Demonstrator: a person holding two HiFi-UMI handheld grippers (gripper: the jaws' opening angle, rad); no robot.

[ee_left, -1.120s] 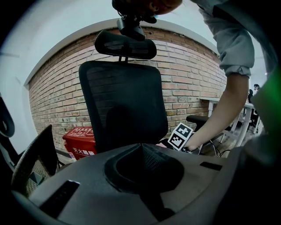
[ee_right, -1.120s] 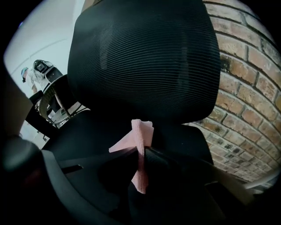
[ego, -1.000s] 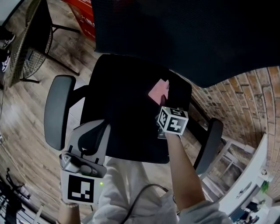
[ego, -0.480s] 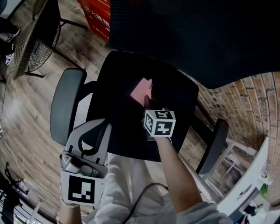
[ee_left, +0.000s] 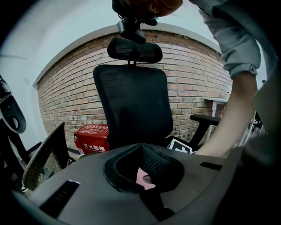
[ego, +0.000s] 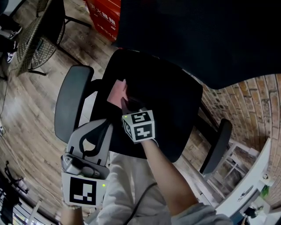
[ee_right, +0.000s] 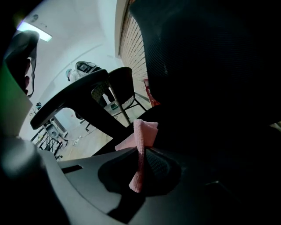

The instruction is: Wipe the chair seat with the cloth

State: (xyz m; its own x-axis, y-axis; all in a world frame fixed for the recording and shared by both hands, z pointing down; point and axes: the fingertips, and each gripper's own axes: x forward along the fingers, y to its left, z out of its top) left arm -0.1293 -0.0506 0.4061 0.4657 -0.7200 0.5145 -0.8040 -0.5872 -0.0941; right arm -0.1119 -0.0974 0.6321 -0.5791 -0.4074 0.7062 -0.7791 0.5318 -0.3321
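Observation:
The black chair seat (ego: 169, 99) fills the middle of the head view. A pink cloth (ego: 116, 93) lies on its left part, close to the left armrest (ego: 70, 101). My right gripper (ego: 126, 104), with its marker cube just behind, is shut on the cloth and presses it onto the seat. In the right gripper view the cloth (ee_right: 141, 140) stands pinched between the jaws. My left gripper (ego: 102, 127) hovers at the seat's near-left edge, shut, holding nothing. In the left gripper view a bit of the cloth (ee_left: 142, 178) shows beyond the jaws.
The tall black backrest (ego: 197, 35) rises behind the seat. The right armrest (ego: 217, 145) is at the right. A red box (ego: 105, 13) and a wicker chair (ego: 35, 39) stand on the wooden floor at the left. A brick wall (ego: 246, 96) is at the right.
My right gripper has dragged the cloth across the seat from its right side to its left side. The left gripper has stayed put.

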